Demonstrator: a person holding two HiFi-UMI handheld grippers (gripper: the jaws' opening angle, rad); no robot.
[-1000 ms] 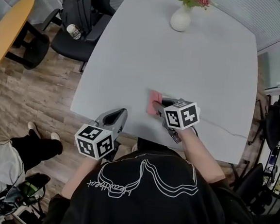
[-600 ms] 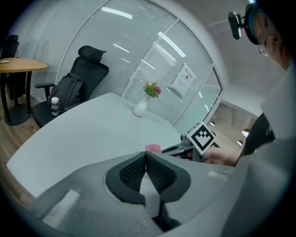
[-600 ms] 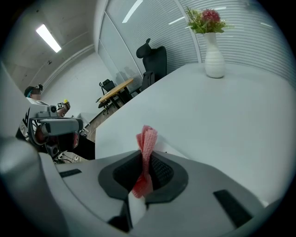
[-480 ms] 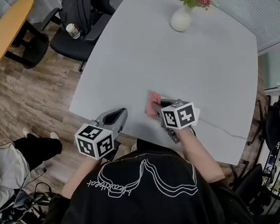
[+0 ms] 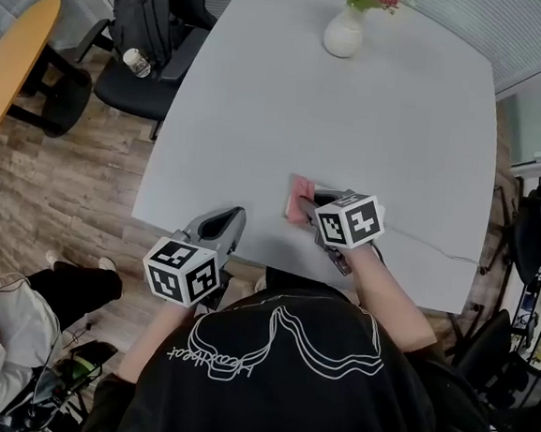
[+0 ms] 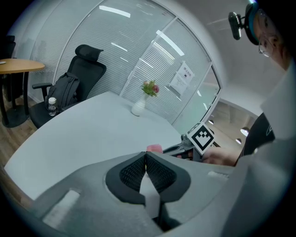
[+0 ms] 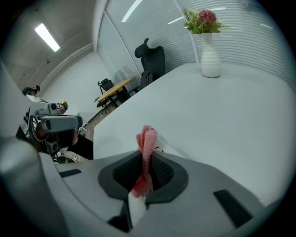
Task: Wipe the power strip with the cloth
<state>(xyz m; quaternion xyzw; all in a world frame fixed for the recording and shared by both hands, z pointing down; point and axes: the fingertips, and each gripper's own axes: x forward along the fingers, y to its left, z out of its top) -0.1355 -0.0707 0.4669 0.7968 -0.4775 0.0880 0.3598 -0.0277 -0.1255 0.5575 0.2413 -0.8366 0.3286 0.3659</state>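
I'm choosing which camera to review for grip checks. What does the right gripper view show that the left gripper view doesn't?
Only the right gripper view: the pink cloth pinched in the right gripper, jaws shut on it. Only the left gripper view: the left gripper with jaws together and nothing between them, a backpack on the black chair, and the right gripper's marker cube. Both: the white table, the vase of flowers and the wooden table. The left view catches just a pink sliver of cloth.
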